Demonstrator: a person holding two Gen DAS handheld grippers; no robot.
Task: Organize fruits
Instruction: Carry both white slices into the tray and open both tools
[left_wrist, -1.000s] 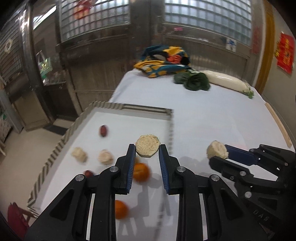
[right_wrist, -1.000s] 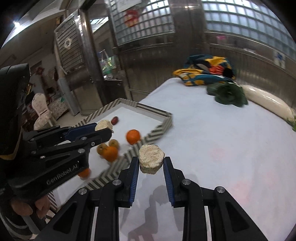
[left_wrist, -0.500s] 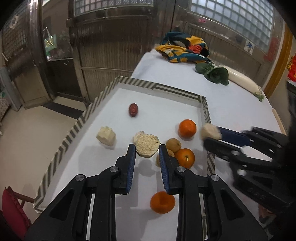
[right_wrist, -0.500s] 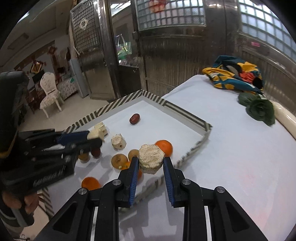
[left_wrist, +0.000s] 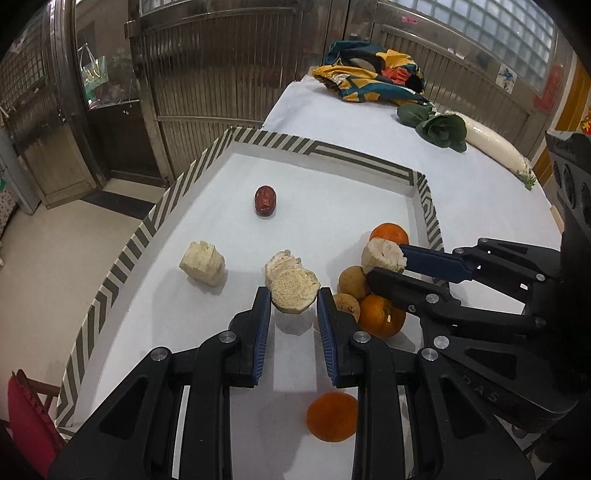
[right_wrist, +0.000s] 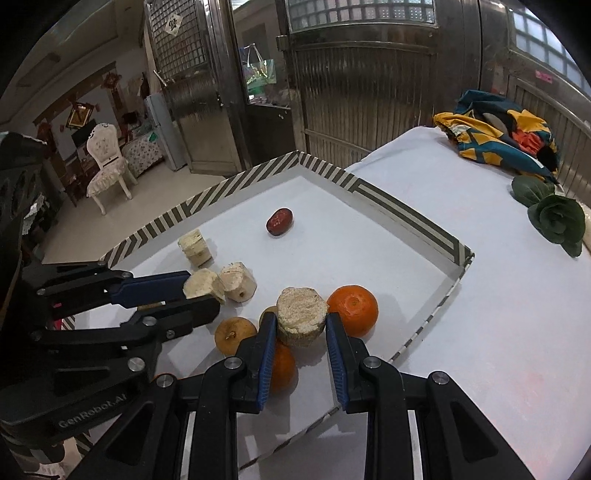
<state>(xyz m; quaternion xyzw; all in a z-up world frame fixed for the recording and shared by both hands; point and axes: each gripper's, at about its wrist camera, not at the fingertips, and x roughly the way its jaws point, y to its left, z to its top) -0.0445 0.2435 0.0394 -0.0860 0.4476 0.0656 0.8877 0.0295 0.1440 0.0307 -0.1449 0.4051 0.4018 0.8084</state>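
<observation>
My left gripper is shut on a beige fibrous chunk, just above the floor of the white tray with the striped rim. Another such chunk sits in my right gripper, which is shut on it and hangs over the tray's near right part. Each gripper shows in the other's view: the right gripper and the left gripper. In the tray lie a red date, two loose beige chunks, three oranges and brown longans.
On the white-clothed table beyond the tray lie a colourful cloth, a green leafy vegetable and a white radish. The tray's left rim overhangs the floor. A white chair stands far off to the left.
Both grippers have come in over the tray and sunk lower, each still shut on its chunk. The right one crossed the tray's right rim from the bare table.
</observation>
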